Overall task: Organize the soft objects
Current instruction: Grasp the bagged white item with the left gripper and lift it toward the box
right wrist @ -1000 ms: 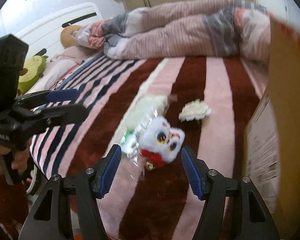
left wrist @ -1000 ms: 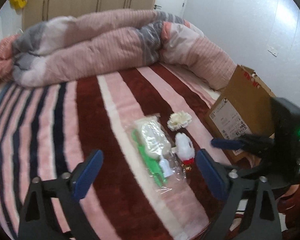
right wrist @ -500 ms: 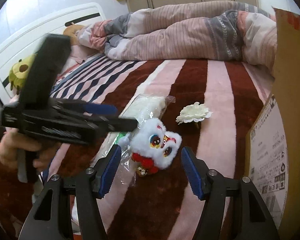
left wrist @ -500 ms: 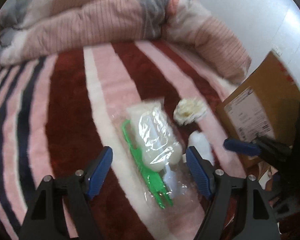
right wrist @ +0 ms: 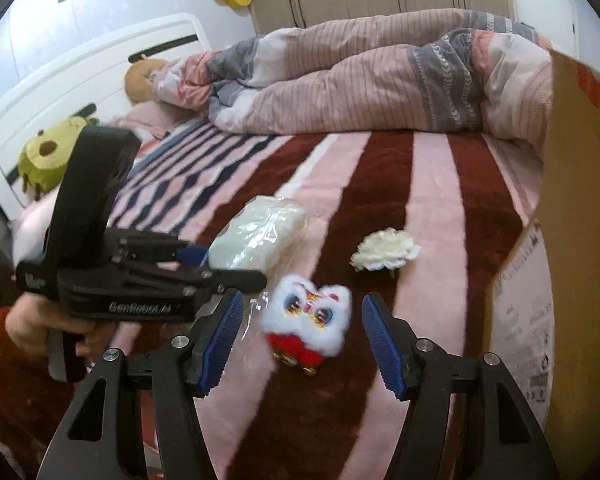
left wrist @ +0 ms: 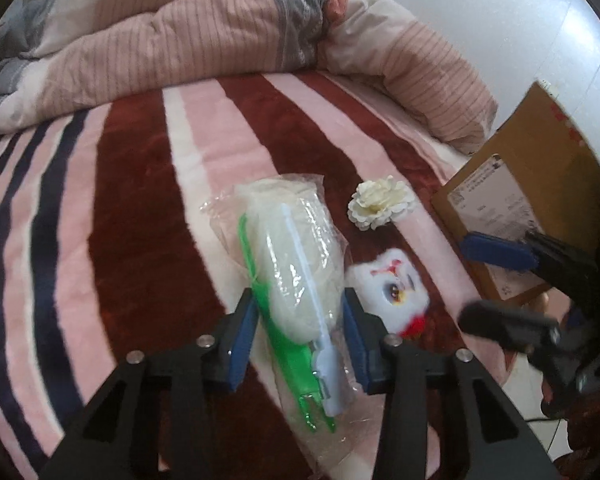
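Here the left claw [left wrist: 298,330] is closing, its blue pads either side of the clear plastic bag [left wrist: 296,248] of white stuffing on the bed [left wrist: 140,184]; whether they press it yet is unclear. Just beside the bag, toward the cardboard box [left wrist: 540,184] at the bed's edge, lies the white lion plush [right wrist: 306,316], between the right claw's [right wrist: 300,340] parted pads and untouched. A cream fabric flower [right wrist: 384,254] sits nearby. A rumpled duvet [right wrist: 380,80] covers the far edge.
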The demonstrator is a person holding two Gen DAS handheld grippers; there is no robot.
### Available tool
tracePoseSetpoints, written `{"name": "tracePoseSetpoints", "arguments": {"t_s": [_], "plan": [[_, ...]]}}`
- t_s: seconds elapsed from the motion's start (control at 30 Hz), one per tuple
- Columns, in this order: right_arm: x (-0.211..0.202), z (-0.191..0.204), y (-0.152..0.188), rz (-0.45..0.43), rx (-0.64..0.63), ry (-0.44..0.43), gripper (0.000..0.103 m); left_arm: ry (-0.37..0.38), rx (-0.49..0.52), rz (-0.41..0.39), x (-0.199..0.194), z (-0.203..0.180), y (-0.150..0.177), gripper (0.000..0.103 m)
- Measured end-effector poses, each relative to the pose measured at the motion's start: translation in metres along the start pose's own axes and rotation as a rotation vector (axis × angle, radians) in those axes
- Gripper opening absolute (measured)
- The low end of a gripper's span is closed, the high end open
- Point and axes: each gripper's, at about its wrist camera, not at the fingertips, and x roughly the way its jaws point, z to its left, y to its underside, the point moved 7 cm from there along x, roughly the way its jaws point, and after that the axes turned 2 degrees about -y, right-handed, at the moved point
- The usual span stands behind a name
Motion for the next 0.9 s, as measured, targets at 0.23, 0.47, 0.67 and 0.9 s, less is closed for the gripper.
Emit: {"name": "tracePoseSetpoints", "arguments": {"t_s": [0.23, 0.47, 0.67, 0.9], "plan": [[0.015, 0.027, -0.021, 0.054, 0.063, -0.121, 0.063, 0.023, 0.032, -0.020, -0.031, -0.016, 0.012, 0.038], [0.021, 0.049, -0.026, 0.095, 0.106, -0.219, 0.062, 0.031, 0.073, -0.058, -0.057, -0.041, 0.019, 0.038], [-0.012, 0.058, -0.036, 0.043, 0.086, -0.249, 0.036, 0.019, 0.093, -0.091, -0.080, -0.060, 0.011, 0.038], [-0.081, 0.046, -0.055, -0.082, 0.073, -0.235, 0.035, 0.007, 0.155, -0.152, -0.115, -0.109, -0.018, 0.038]]}}
